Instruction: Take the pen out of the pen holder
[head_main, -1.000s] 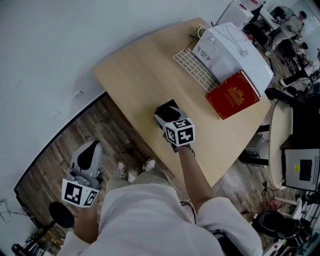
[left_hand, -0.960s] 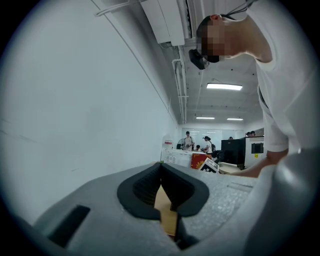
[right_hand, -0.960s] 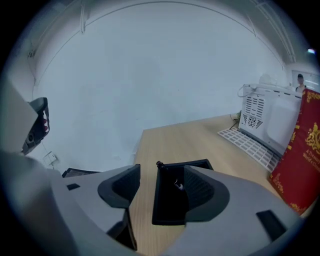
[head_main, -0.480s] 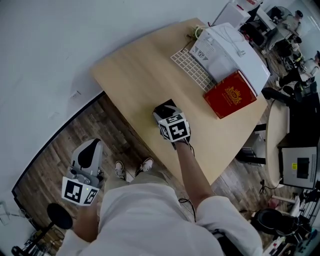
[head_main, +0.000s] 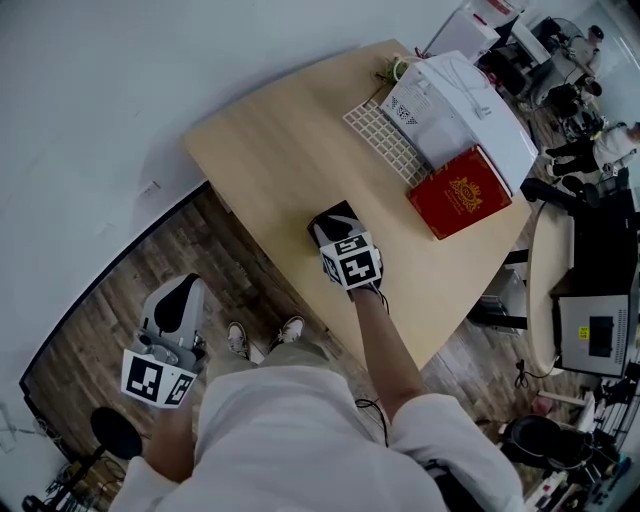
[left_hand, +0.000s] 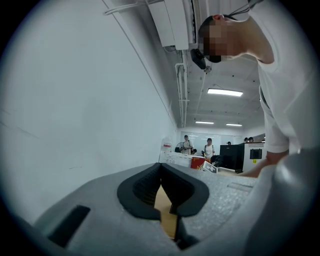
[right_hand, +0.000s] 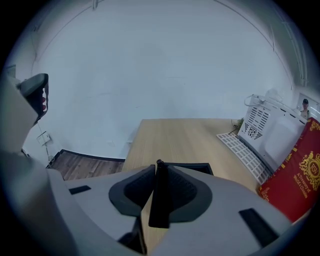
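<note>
R claw (right_hand: 157, 168) closing on pen (right_hand: 159, 200) | pen holder (right_hand: 195, 167) on desk (right_hand: 175, 137)

Light wood table (head_main: 290, 150) against white wall (head_main: 100, 80); dark plank floor (head_main: 120, 300) at near left. On far right end of table: white perforated box (head_main: 460, 105); white grid rack (head_main: 385, 135) flat, just left of box; red book (head_main: 462, 192) with gold emblem, touching box's near side. Round pale side table (head_main: 548, 270) further right, apart from wood table. People (head_main: 610, 145) among dark office desks in far right corner, too small for detail.
</note>
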